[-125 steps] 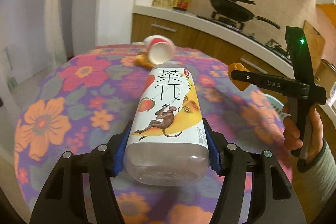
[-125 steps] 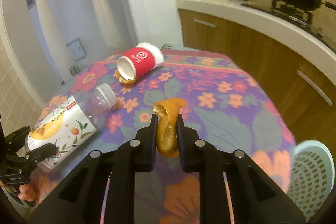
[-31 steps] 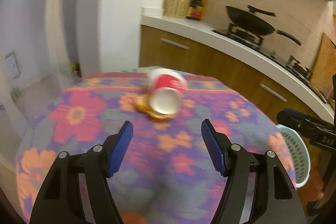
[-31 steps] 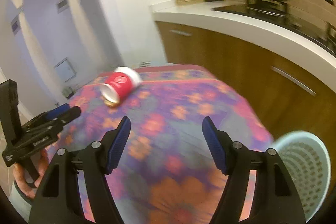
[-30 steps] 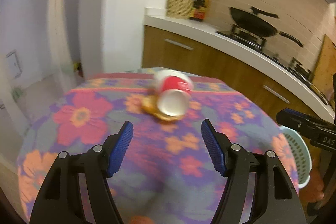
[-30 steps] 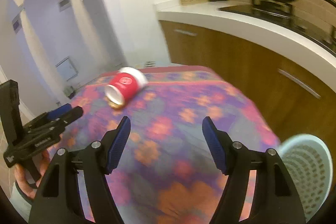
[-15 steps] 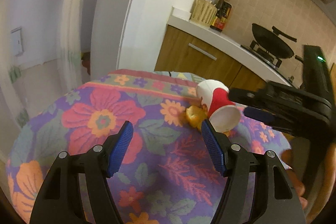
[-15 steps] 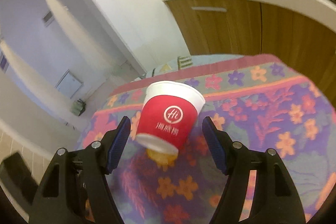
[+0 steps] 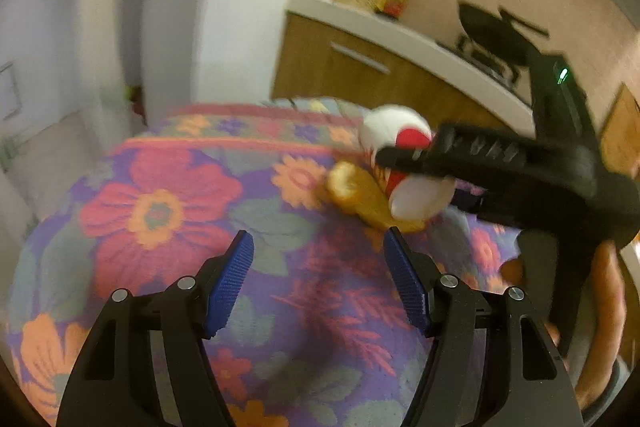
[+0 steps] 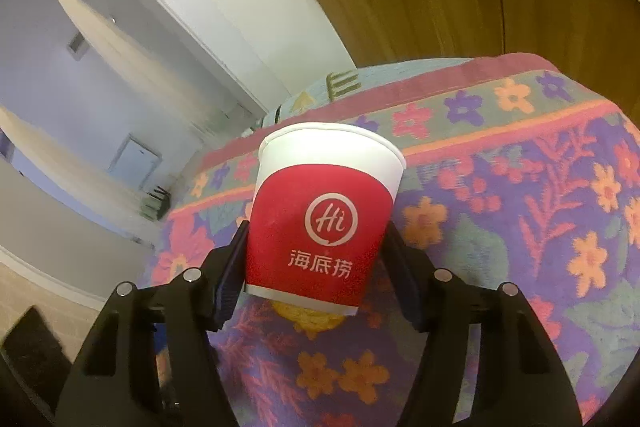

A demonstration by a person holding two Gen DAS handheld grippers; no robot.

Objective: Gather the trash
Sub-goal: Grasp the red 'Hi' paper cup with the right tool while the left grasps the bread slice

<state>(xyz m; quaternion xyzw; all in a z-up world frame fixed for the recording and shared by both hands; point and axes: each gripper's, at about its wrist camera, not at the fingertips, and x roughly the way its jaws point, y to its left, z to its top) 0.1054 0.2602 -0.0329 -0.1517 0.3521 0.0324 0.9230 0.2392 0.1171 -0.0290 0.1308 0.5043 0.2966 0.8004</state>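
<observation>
We held our left gripper [image 9: 318, 281] low over the table, angled downward, its blue-padded fingers [image 9: 230, 281] spread wide with nothing between them. Our right gripper [image 10: 312, 275] pointed down at a similar slant; its jaws had just been closing, and its two fingers [image 10: 230, 277] flanked a paper cup [image 10: 320, 223] on both sides, pads at or against the cup's red wall, though we could not tell whether they pressed on it. In the left wrist view our right gripper [image 9: 404, 155] reached in from the right side, our right hand [image 9: 604, 311] wrapped around its black handle, a sleeve cuff showing at the wrist.
</observation>
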